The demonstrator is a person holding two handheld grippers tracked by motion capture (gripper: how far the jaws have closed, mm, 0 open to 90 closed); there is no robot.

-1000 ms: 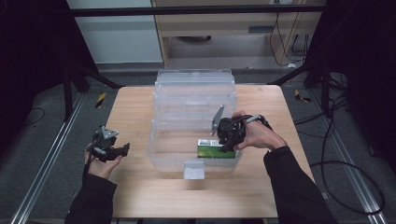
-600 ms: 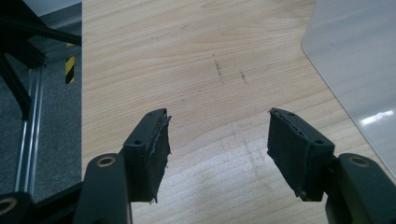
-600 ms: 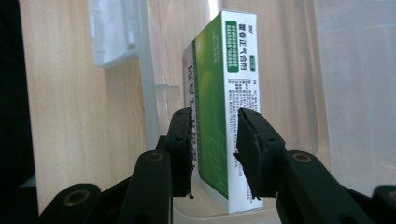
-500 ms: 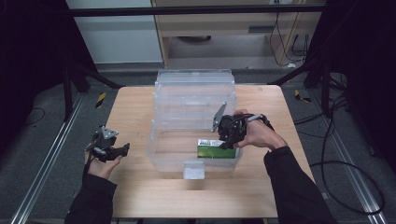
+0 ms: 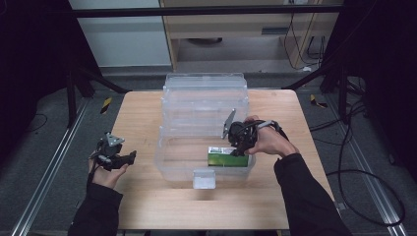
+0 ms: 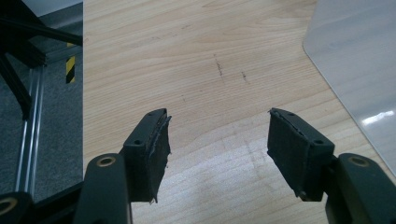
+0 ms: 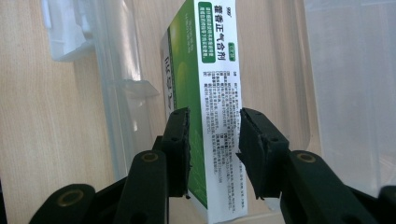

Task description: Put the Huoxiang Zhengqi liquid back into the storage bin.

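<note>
A green and white box (image 5: 225, 158) (image 7: 217, 70) lies inside a clear plastic bin (image 5: 169, 162) (image 7: 116, 93) in the middle of the table. My right gripper (image 5: 238, 150) (image 7: 214, 140) reaches down into the bin, one jaw on each side of the box. Its jaws have just been opening; the pads stand close along the box's faces without pressing, and the box rests on the bin floor. My left gripper (image 5: 129, 157) (image 6: 217, 135) is held over bare wood to the left of the bin, open with nothing between its jaws.
The bin's clear lid (image 5: 204, 93) stands open behind it, and a latch tab (image 5: 204, 178) juts from its front wall. The wooden table (image 5: 147, 206) has free room left of and in front of the bin. The bin's clear corner (image 6: 359, 60) lies to the right of my left jaws.
The right gripper's jaws stand slightly wider around the box, which stays low in the bin. The left hand has not moved.
</note>
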